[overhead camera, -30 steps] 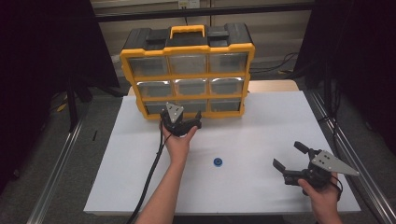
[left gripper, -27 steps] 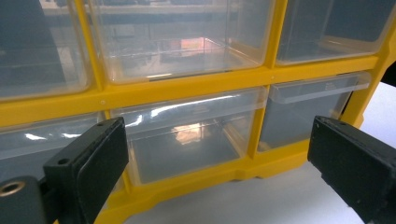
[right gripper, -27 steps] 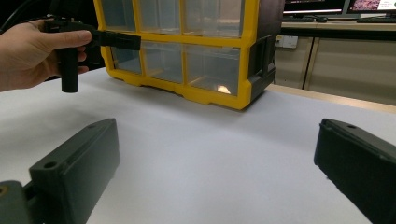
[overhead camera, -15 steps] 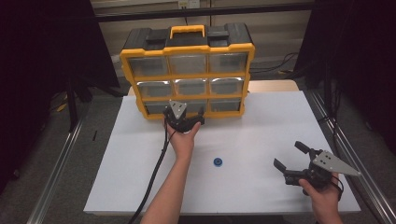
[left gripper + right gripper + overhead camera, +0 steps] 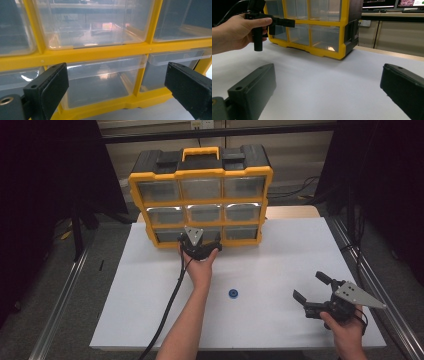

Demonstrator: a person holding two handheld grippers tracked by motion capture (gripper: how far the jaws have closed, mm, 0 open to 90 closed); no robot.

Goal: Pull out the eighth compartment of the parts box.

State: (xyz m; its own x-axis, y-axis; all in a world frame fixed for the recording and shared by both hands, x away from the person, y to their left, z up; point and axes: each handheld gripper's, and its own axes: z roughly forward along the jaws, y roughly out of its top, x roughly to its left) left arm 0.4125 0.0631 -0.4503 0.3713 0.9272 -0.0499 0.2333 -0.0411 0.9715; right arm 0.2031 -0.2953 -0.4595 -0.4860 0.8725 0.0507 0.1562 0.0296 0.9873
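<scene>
The left gripper [image 5: 200, 241] had closed in on the drawer cabinet's [image 5: 200, 195] bottom-middle drawer [image 5: 100, 80], jaws apart, empty

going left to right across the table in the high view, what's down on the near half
left gripper held up at the bottom row of the yellow drawer organiser → small blue round piece lying on the white table → right gripper, jaws open, near the table's right edge.

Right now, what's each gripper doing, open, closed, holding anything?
Left gripper: open, holding nothing, jaws spread before the bottom middle drawer of the yellow organizer.
Right gripper: open, holding nothing, over the white table.
</scene>
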